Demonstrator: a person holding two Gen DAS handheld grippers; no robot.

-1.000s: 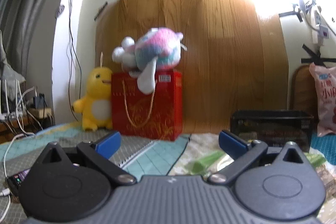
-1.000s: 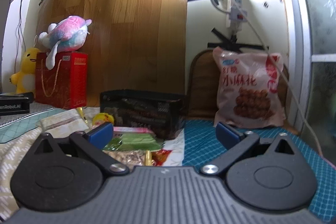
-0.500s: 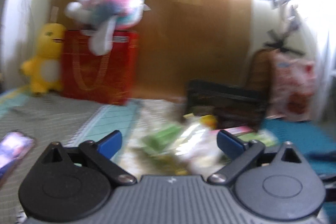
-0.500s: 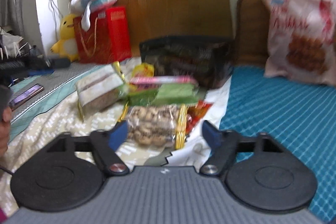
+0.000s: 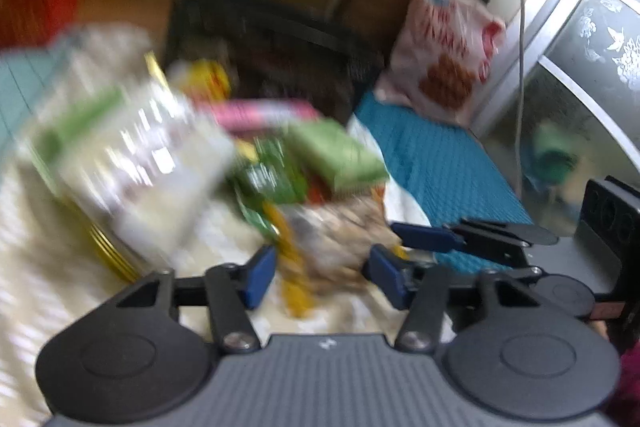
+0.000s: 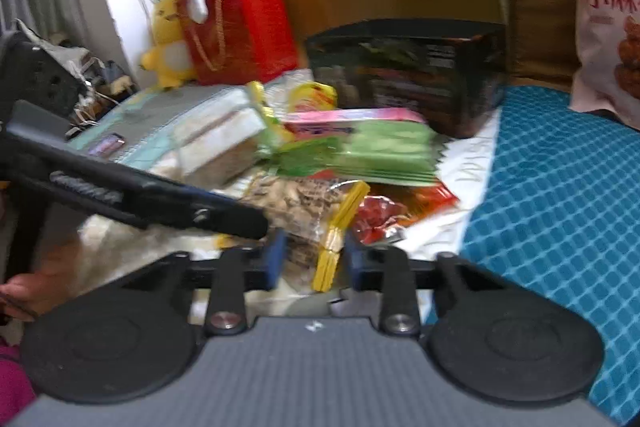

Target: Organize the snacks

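A pile of snack packs lies on the bed in front of a black mesh basket (image 6: 404, 75). A clear bag of nuts with a yellow edge (image 6: 308, 211) lies nearest. My right gripper (image 6: 312, 259) has its jaws narrowed around that bag's near end; contact is unclear. My left gripper (image 5: 322, 273) is open, its fingers either side of the same nut bag (image 5: 336, 239), and it shows in the right wrist view (image 6: 224, 211). Green packs (image 6: 380, 155), a pink pack (image 6: 352, 117) and a large pale pack (image 6: 216, 139) lie behind. The left wrist view is blurred.
A big pink snack bag (image 6: 604, 11) leans on a chair at the back right. A red gift bag (image 6: 240, 27) with plush toys stands at the back left. A blue quilted cover (image 6: 560, 195) lies to the right. A phone (image 6: 106, 145) lies on the left.
Both grippers have dropped and moved in to the nut bag at the front of the pile. The left one swung right. The right jaws have narrowed.
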